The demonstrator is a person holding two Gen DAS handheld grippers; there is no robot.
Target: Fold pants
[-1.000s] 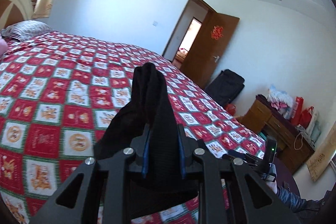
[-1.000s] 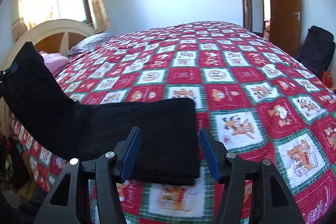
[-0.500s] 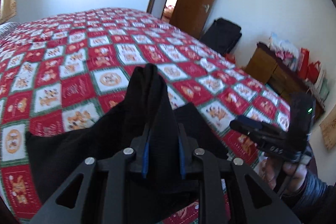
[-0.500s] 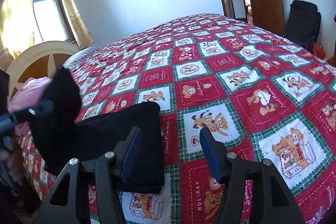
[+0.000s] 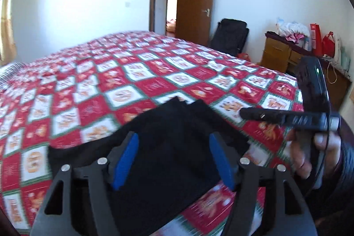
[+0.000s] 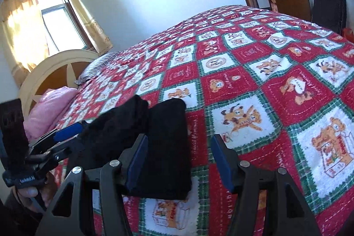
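The black pants (image 5: 168,147) lie folded on the red, white and green patterned bedspread (image 5: 137,81) near the bed's front edge. My left gripper (image 5: 173,158) is open just above them, its blue pads apart over the cloth. In the right wrist view the pants (image 6: 163,147) lie under the left finger of my right gripper (image 6: 179,162), which is open and empty. The left gripper (image 6: 66,136) shows at the left of that view by the raised fold of cloth. The right gripper (image 5: 254,114) shows at the right of the left wrist view, held by a hand.
A pink pillow (image 6: 48,107) and a wooden headboard (image 6: 53,68) are at the head of the bed. A black chair (image 5: 230,37) stands by the open brown door (image 5: 194,3). A wooden dresser (image 5: 285,54) with bags is at the right wall.
My left gripper carried the held pant end over onto the rest of the pants, then opened and let go. The cloth now lies down on the bed. The right gripper stayed open.
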